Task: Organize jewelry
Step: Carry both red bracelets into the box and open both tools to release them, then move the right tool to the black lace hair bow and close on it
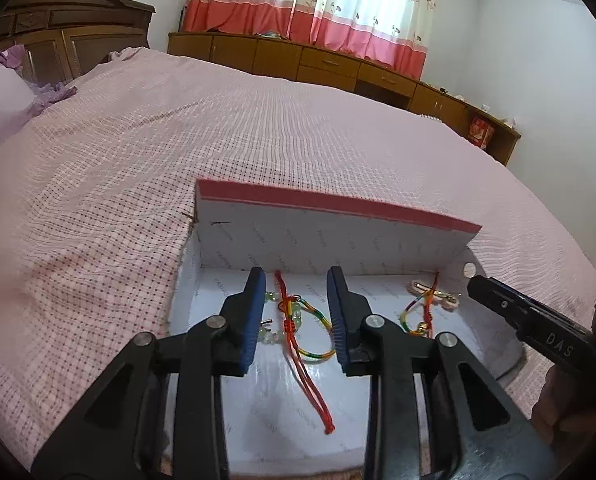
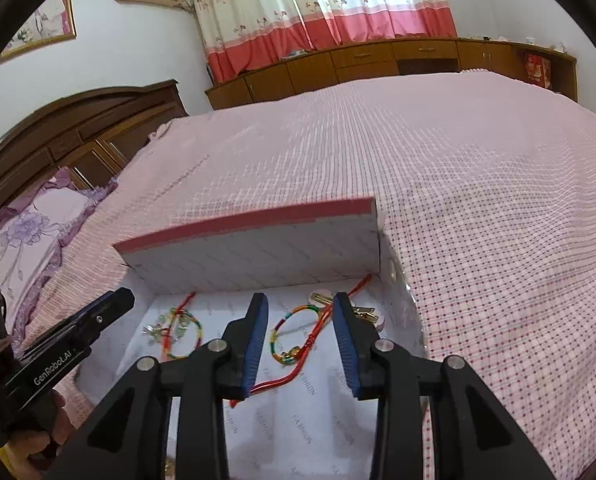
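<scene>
A white box with a red-edged lid standing open lies on the bed. Inside lie a beaded bracelet with red and rainbow cords on the left and a rainbow cord bracelet with gold clips on the right. My left gripper is open and empty, its blue pads either side of the beaded bracelet. My right gripper is open and empty over the rainbow bracelet; gold clips lie by its right finger. The beaded bracelet and left gripper show at the left.
The pink checked bedspread spreads all around the box. A purple pillow and a wooden headboard are at the left. Low wooden cabinets under a curtain run along the far wall.
</scene>
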`<state>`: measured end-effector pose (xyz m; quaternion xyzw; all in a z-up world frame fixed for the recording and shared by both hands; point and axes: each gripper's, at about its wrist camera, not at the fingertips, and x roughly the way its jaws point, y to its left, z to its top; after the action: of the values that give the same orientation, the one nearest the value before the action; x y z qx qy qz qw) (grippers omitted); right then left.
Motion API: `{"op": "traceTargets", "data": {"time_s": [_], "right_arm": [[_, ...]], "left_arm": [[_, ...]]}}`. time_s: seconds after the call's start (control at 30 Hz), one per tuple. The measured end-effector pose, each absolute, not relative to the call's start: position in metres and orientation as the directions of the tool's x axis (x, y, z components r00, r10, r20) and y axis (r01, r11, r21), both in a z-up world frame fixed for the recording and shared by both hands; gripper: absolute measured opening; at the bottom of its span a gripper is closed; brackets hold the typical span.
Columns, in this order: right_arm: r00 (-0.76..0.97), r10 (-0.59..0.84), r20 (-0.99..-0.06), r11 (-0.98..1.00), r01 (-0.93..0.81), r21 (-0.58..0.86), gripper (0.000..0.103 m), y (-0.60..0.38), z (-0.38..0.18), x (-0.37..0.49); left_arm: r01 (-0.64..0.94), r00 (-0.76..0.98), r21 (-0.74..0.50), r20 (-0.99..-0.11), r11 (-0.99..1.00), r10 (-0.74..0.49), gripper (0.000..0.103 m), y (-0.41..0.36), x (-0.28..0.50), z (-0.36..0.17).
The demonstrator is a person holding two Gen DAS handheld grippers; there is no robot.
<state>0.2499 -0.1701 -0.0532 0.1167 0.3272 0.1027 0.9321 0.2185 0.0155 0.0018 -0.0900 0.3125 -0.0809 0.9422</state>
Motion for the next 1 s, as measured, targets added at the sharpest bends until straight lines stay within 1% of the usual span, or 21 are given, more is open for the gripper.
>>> {"op": "traceTargets", "data": {"time_s": [0.17, 0.3, 0.53, 0.63, 0.7, 1.0], "right_arm": [[0.783, 0.295, -0.548, 0.943, -0.146, 0.298, 0.042, -0.174, -0.03, 0.229], [0.802, 0.309, -0.512, 0.938, -0.166, 0.305, 0.042, -0.174, -0.009, 0.204], [0.822, 0.326, -0.467, 0.932, -0.197, 0.305, 0.043, -0.168, 0.021, 0.155], [0.828, 0.332, -0.452, 0.93, -0.206, 0.306, 0.046, -0.165, 0.029, 0.132], [0.831, 0.335, -0.444, 0.928, -0.209, 0.309, 0.051, -0.163, 0.032, 0.116], [0.819, 0.335, -0.465, 0.931, -0.214, 0.295, 0.057, -0.151, 0.024, 0.067]], "left_arm": [[0.086, 0.795, -0.247, -0.567, 0.965, -0.216, 0.025, 0.029, 0.202, 0.019], [0.089, 0.803, -0.258, -0.553, 0.962, -0.222, 0.026, 0.04, 0.187, 0.035], [0.112, 0.806, -0.238, -0.546, 0.965, -0.228, 0.027, 0.049, 0.148, 0.059], [0.116, 0.8, -0.23, -0.554, 0.966, -0.228, 0.029, 0.048, 0.136, 0.064], [0.123, 0.796, -0.232, -0.558, 0.965, -0.235, 0.029, 0.049, 0.125, 0.065], [0.126, 0.751, -0.262, -0.606, 0.957, -0.264, 0.03, 0.053, 0.086, 0.059]]}}
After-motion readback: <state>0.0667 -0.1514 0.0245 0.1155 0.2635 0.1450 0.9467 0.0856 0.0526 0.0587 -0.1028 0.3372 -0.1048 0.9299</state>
